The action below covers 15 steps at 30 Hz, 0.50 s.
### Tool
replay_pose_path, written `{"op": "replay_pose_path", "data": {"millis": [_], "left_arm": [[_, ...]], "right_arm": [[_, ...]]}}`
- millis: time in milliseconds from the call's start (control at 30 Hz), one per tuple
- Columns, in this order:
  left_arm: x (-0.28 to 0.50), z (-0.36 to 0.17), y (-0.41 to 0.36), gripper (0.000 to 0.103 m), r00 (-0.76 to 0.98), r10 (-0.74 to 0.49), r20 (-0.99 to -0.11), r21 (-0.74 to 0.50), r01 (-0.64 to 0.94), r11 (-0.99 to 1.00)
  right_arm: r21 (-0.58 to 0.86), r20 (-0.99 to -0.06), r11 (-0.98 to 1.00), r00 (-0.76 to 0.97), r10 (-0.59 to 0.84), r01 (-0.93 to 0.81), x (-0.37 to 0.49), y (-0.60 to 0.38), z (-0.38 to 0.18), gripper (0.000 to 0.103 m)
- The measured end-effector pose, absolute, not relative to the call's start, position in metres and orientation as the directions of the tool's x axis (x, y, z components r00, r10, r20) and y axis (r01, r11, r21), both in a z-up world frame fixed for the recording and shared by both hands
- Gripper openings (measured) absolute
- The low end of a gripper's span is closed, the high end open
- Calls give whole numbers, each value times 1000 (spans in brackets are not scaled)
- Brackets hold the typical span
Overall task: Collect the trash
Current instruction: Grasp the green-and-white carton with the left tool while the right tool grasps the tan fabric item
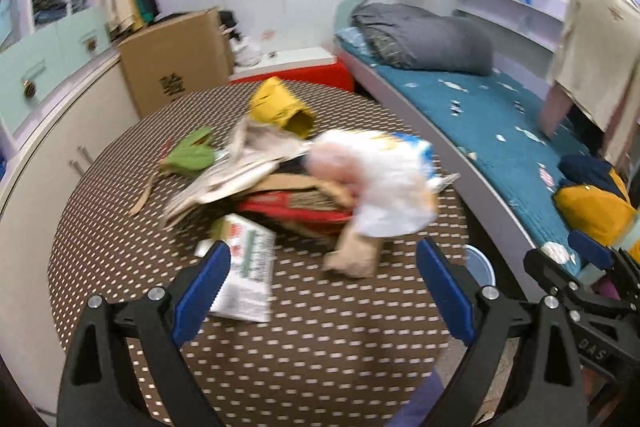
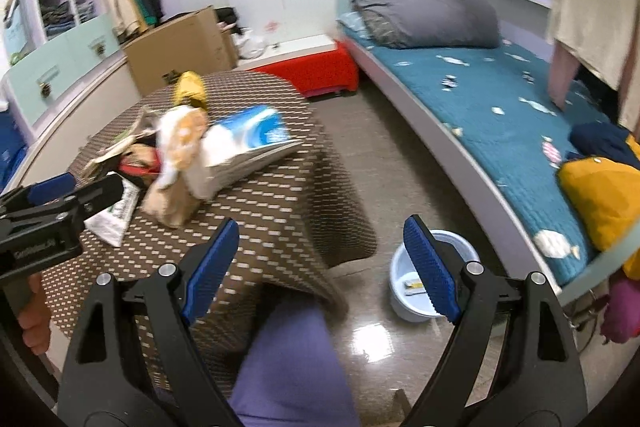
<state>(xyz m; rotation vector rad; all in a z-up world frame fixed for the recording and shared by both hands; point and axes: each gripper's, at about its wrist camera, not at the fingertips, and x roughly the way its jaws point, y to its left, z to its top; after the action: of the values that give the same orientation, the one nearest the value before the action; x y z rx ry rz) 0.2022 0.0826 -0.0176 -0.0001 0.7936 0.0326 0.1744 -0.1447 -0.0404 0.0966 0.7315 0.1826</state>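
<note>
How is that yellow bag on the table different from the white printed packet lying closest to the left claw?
The yellow bag sits at the far side of the trash pile; the white printed packet lies at the near edge, right by the left gripper. The yellow bag looks puffed, with an open mouth, while the packet lies flat. The bag is mostly plain yellow; the packet carries red and green print. Both rest on the dotted brown tablecloth, ungripped.

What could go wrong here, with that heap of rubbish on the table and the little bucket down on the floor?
The trash pile is loosely stacked, so pulling one piece may drag others off the table. The bucket is small and stands apart from the table on the floor, so dropped pieces could miss it. Both the left gripper and the right gripper are open and empty, and the views are blurred, so a hasty grab might slip.
</note>
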Motion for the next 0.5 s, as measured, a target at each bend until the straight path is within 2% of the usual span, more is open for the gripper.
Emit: {"op": "replay_pose_path", "data": {"millis": [233,500], "left_arm": [[207,-37,126,92,648,74,-758,-5,-120,993],[220,-72,155,92,573,71,-817,-34,-171,985]], "right_arm": [[158,-674,956,680,288,-249,186,-92,-44,83],[186,-706,933,618,345,-308,202,-60,-54,83]]}}
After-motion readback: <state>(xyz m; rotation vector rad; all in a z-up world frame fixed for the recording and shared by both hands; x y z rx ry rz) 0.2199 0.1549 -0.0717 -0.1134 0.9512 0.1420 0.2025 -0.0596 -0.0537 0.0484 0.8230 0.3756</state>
